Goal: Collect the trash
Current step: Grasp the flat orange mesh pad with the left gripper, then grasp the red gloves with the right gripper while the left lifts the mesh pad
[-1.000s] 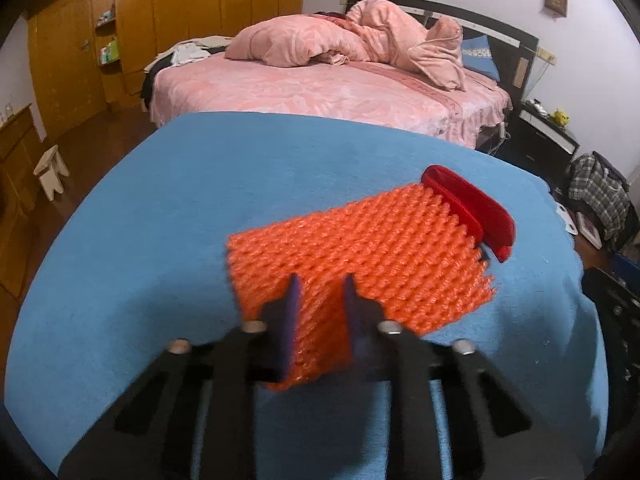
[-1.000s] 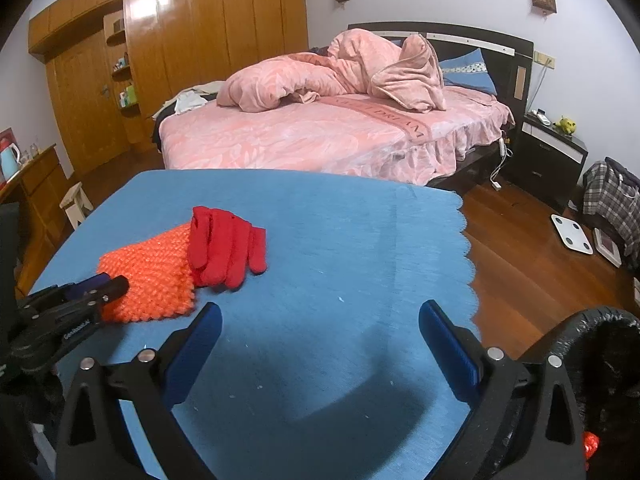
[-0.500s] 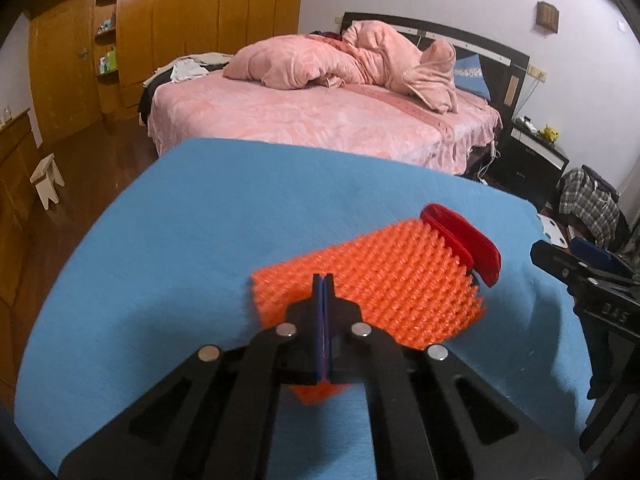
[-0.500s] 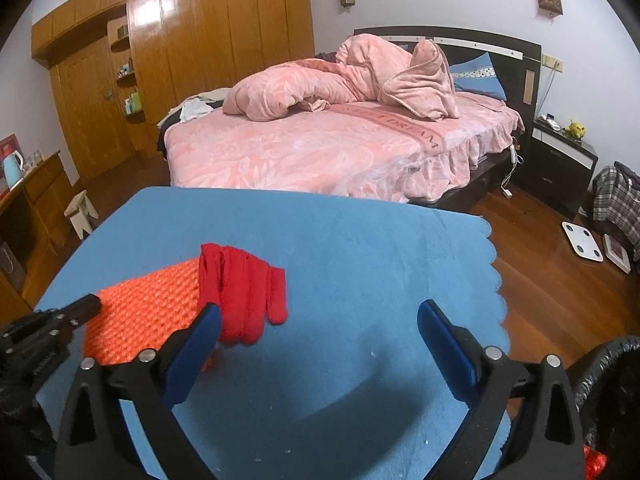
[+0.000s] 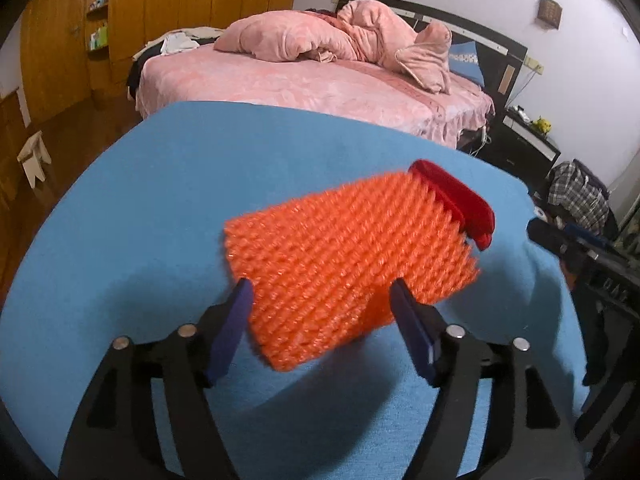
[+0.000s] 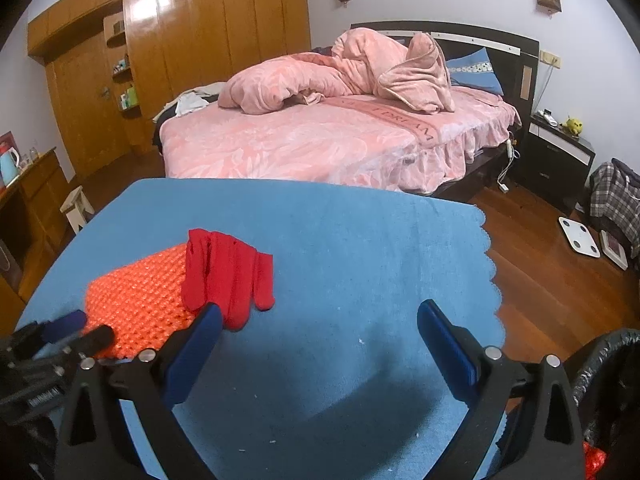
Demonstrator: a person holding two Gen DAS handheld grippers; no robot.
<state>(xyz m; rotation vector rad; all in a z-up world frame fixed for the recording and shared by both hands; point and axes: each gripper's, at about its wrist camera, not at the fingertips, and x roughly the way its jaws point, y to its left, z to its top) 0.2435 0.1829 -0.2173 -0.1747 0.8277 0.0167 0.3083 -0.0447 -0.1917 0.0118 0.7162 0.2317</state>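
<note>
I see the orange bumpy foam-mesh sheet [image 5: 344, 264] lying flat on the blue cloth-covered table [image 5: 168, 200], a red fabric glove [image 6: 228, 272] draped over its far end. My left gripper [image 5: 322, 308] has just been opening; its jaws now stand spread either side of the sheet's near corner, pads off it. My right gripper [image 6: 318, 332] hangs wide apart over bare cloth. I judge the sheet light, soft and springy, so I'd pinch a near edge; the glove may slide off.
</note>
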